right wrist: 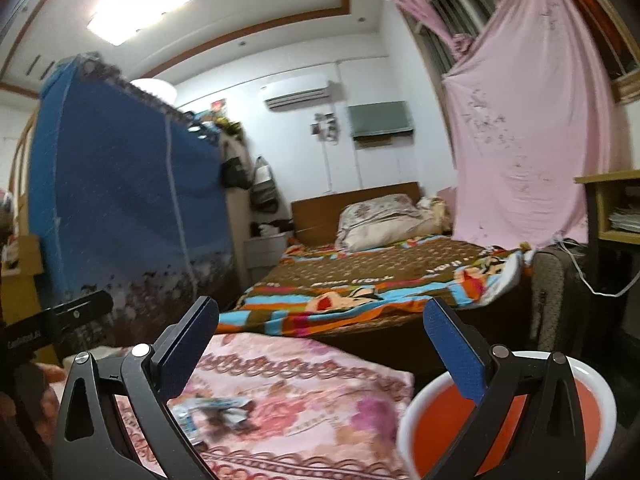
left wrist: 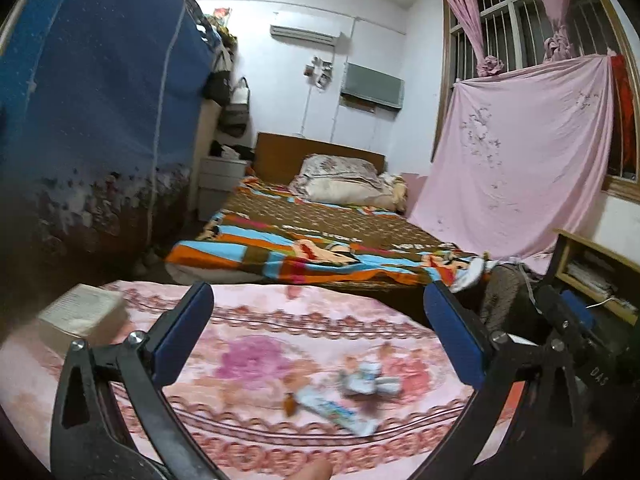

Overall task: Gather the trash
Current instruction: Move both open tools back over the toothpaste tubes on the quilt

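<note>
Several wrappers lie on a pink floral blanket [left wrist: 280,320]: a long white and blue wrapper [left wrist: 336,410], crumpled white wrappers [left wrist: 370,378] and a small brown scrap [left wrist: 289,405]. My left gripper [left wrist: 320,332] is open and empty, held above and just short of them. The wrappers also show in the right wrist view [right wrist: 212,410]. My right gripper [right wrist: 320,356] is open and empty, above the blanket's right edge. A bin with a white rim and orange inside [right wrist: 424,396] sits at lower right, under the right finger [right wrist: 456,356].
A white box [left wrist: 80,316] rests on the blanket at left. A bed with a striped cover [left wrist: 312,236] lies beyond. A blue wardrobe cover [left wrist: 100,100] stands left. A wooden desk [left wrist: 600,268] and pink sheet [left wrist: 520,152] are at right.
</note>
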Action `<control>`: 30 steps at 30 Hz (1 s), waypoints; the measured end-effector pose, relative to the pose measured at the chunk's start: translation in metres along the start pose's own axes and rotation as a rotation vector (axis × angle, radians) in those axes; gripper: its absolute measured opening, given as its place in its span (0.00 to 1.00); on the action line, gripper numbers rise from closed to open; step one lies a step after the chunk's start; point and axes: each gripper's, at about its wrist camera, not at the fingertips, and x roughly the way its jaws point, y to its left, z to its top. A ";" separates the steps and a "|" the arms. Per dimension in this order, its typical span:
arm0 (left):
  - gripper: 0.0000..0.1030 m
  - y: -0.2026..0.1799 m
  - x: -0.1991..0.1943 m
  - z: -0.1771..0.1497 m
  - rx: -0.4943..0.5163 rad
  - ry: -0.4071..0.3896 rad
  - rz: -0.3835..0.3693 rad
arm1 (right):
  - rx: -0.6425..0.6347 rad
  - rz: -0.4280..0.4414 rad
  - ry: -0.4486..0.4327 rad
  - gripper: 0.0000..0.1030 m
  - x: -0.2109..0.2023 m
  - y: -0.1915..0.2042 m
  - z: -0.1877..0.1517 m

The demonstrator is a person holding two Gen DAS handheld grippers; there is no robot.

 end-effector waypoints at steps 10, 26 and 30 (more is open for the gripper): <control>0.89 0.036 -0.025 -0.011 0.047 -0.061 0.084 | -0.127 0.130 0.009 1.00 0.002 0.051 -0.009; 0.88 0.064 -0.024 -0.024 0.083 0.021 0.063 | -0.243 0.238 0.240 0.90 0.028 0.090 -0.029; 0.83 0.066 -0.018 -0.024 0.074 0.065 0.033 | -0.243 0.276 0.335 0.69 0.039 0.094 -0.037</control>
